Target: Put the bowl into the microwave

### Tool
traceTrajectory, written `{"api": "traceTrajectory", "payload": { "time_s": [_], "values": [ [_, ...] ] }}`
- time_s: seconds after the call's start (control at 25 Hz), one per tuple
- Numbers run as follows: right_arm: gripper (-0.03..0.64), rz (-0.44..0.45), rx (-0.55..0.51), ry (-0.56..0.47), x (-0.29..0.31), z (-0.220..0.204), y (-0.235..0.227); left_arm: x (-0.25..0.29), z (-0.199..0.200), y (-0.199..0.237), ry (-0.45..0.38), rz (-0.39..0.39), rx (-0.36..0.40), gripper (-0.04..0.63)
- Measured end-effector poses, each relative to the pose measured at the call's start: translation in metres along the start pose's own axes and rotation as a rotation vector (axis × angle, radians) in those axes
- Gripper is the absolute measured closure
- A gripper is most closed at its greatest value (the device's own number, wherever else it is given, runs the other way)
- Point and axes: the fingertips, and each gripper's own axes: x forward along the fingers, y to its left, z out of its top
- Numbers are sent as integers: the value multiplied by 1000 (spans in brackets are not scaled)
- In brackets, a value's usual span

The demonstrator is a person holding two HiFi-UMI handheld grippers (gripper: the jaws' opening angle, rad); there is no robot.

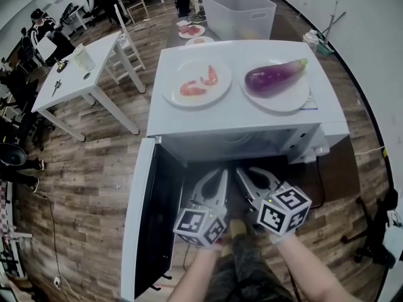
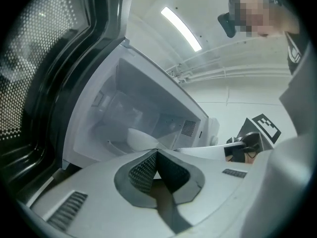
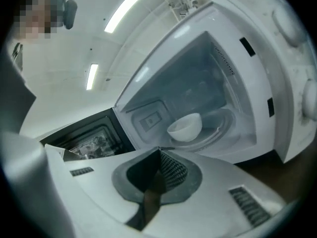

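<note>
A white bowl [image 3: 185,127] stands upright on the glass turntable inside the white microwave [image 1: 245,115]; its rim also shows in the left gripper view [image 2: 141,138]. The microwave's door [image 1: 151,219] hangs wide open to the left. From the head view the cavity is dark and the bowl is hidden. Both grippers hover just outside the opening, side by side and clear of the bowl. My left gripper [image 1: 220,172] [image 2: 157,151] has its pads together with nothing between them. My right gripper [image 1: 243,170] [image 3: 159,150] is likewise shut and holds nothing.
On the microwave's top lie a plate of shrimp [image 1: 197,82] and a plate with an eggplant [image 1: 274,77]. A white bin [image 1: 236,11] stands behind it. A white table [image 1: 82,74] is on the wooden floor to the left, with people beyond.
</note>
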Motion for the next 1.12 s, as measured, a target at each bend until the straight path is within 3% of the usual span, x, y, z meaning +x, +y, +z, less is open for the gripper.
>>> {"api": "traceTrajectory", "payload": {
  "time_s": [0.16,1.12],
  "values": [
    [615,-9,-73,6,-10,-6,10,-11,-3,-10,3,-14,20,595],
    [615,-12,-178,-17,-71,-23,60,-69,-1,-64,7,-43,25,595]
  ]
}}
